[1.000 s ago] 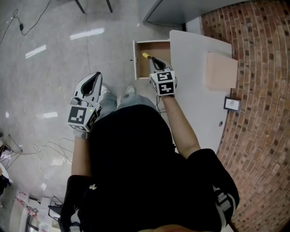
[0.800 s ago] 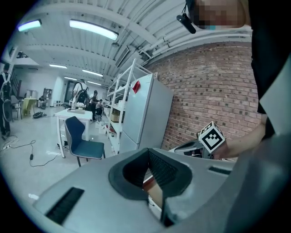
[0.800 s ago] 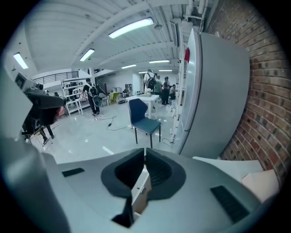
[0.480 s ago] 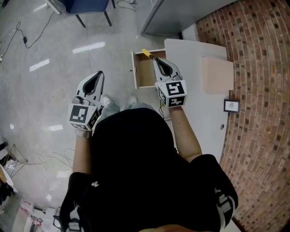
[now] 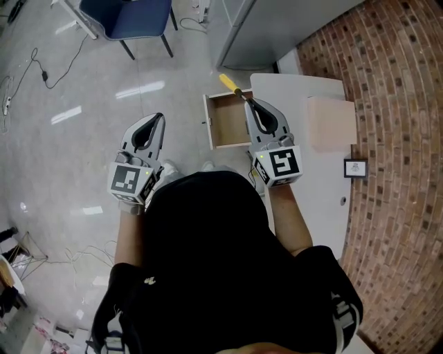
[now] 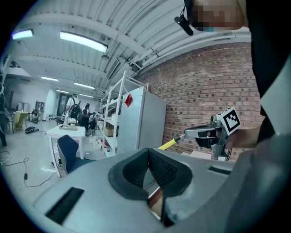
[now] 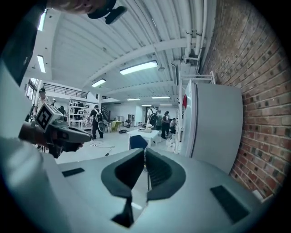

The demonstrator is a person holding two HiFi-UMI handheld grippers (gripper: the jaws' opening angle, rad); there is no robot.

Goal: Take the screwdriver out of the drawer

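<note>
My right gripper (image 5: 248, 102) is shut on the thin metal shaft of the screwdriver, whose yellow handle (image 5: 228, 82) sticks out past the jaws, above the far edge of the open wooden drawer (image 5: 230, 124). The drawer's inside looks bare. In the left gripper view the yellow handle (image 6: 168, 144) projects from my right gripper (image 6: 187, 134). In the right gripper view only the shaft (image 7: 148, 180) shows between the pads of my right gripper (image 7: 144, 152). My left gripper (image 5: 158, 118), also seen close up (image 6: 148, 152), is shut and empty, left of the drawer over the floor.
The drawer belongs to a white table (image 5: 297, 93) that carries a beige box (image 5: 331, 123) and a small framed card (image 5: 355, 167). A brick wall (image 5: 398, 138) runs along the right. A blue chair (image 5: 124, 17), a grey cabinet (image 5: 277, 28) and floor cables (image 5: 41, 66) lie beyond.
My right gripper has risen with the screwdriver, lifting it from inside the drawer to above its far edge. My left gripper has risen a little too.
</note>
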